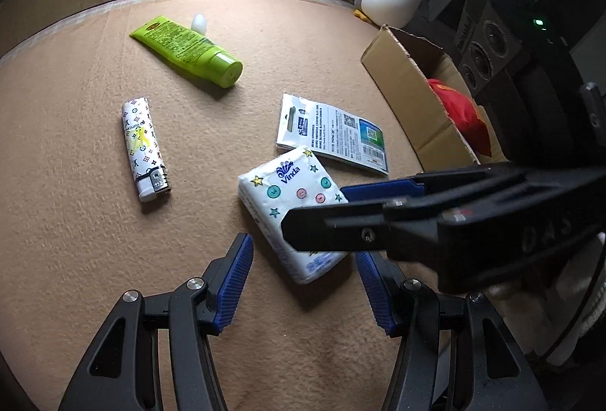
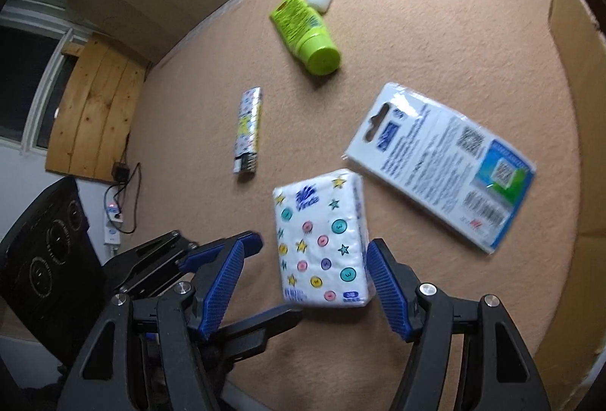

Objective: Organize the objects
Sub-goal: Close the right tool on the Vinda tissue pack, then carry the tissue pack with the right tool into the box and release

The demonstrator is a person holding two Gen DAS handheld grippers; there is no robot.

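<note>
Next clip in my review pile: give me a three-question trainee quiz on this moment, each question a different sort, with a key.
1. True or false: the tissue pack lies between the fingers of the right gripper.
2. Which object lies farthest from both grippers? A) lighter B) green tube C) flat printed packet
3. Fill in: inside the cardboard box something coloured ____ shows.

Key
1. True; the fingers stand either side of the pack, and the right pad is close to its edge, but the view does not show a squeeze.
2. B
3. red
</note>
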